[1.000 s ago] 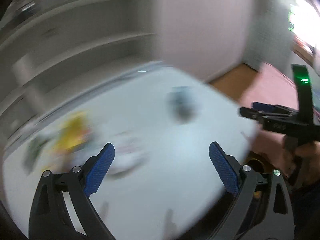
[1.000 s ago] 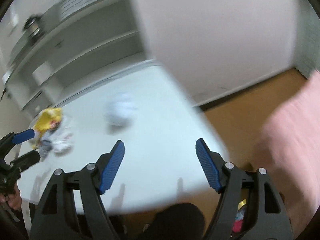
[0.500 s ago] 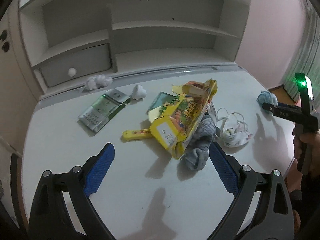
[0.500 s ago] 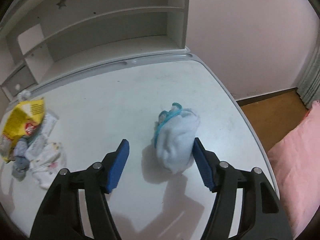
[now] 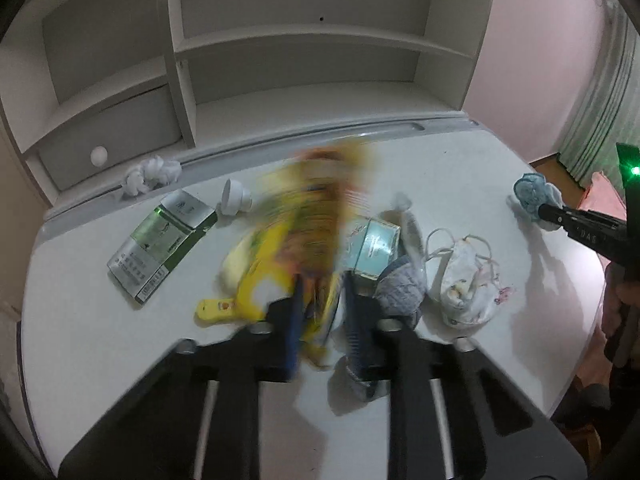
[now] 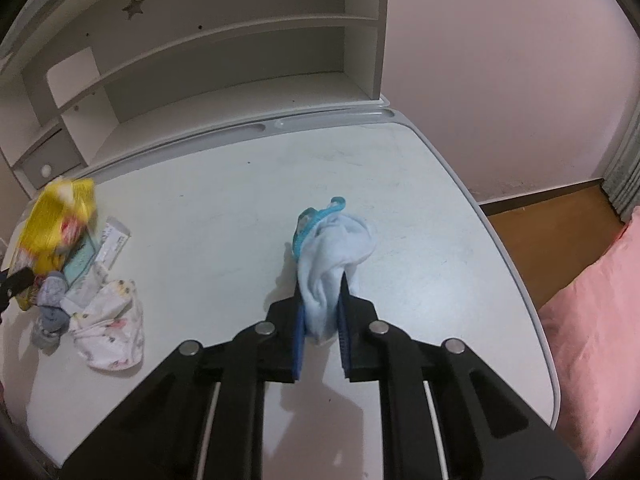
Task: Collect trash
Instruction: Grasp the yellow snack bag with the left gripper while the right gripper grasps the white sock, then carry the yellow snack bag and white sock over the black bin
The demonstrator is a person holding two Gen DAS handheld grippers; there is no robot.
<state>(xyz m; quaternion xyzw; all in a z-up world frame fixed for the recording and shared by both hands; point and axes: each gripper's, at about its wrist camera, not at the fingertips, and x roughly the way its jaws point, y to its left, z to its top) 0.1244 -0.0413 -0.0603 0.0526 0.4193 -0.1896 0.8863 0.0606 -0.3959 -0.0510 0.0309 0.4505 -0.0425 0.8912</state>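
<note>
Both grippers have just been closing since half a second earlier, each now with something between its blue pads: the left gripper (image 5: 320, 316), low centre of the left wrist view, is clamped on the near edge of the yellow snack bag (image 5: 296, 232), which is blurred with motion, while the right gripper (image 6: 322, 312), low centre of the right wrist view, squeezes the lower end of the pale blue cloth wad (image 6: 334, 256). The bag rises out of a pile at mid-frame: a teal carton (image 5: 374, 248) and a grey sock (image 5: 398, 288) just to its right, a patterned face mask (image 5: 466, 280) further right, a green-and-silver carton (image 5: 164, 240) to the left, all on the white worktop (image 5: 120, 344). For a clean lift, I would raise both straight up and slowly, since the bag is held only by a thin edge and may tear or drag the sock along. The wad's teal loop (image 6: 320, 216) hangs free and could snag. No bin shows in either view.
</note>
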